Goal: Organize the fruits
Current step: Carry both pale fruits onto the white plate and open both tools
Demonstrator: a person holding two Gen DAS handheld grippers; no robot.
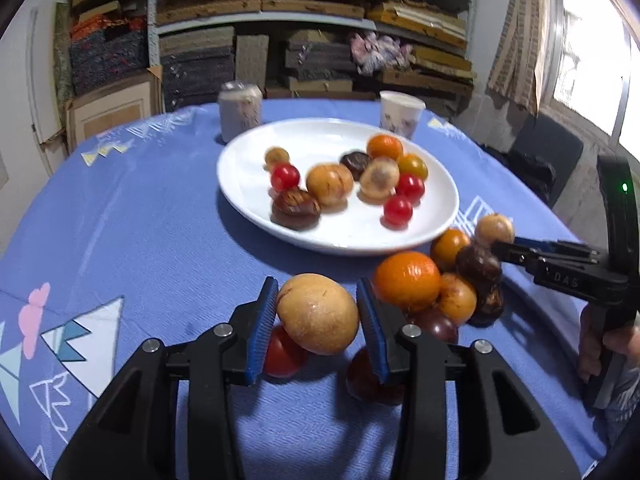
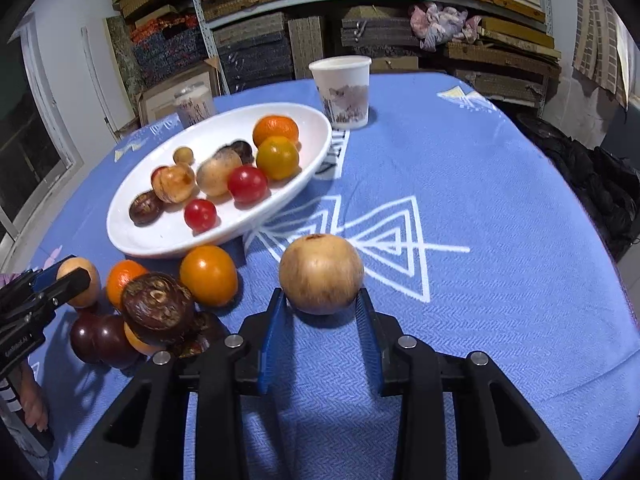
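On the blue patterned tablecloth, just in front of the white plate, we work a loose heap of fruit with both tools. Our left gripper has its blue pads on either side of a large tan fruit; both pads seem to touch its skin, so we judge the jaws clamped on it, the fruit raised a little above a red tomato. Our right gripper has its jaws closed on a second round tan fruit, which meets both pads at its lower flanks, well apart from the pile.

The plate already carries cherry tomatoes, chestnuts and a small orange. Beside it wait a bigger orange and darker pieces.

These tan fruits look smooth, firm-shelled and light, so we expect them to roll or squirt out if pinched off-centre. We would hold across the widest middle, with modest pressure, and set each down gently so the crowded plate does not scatter.
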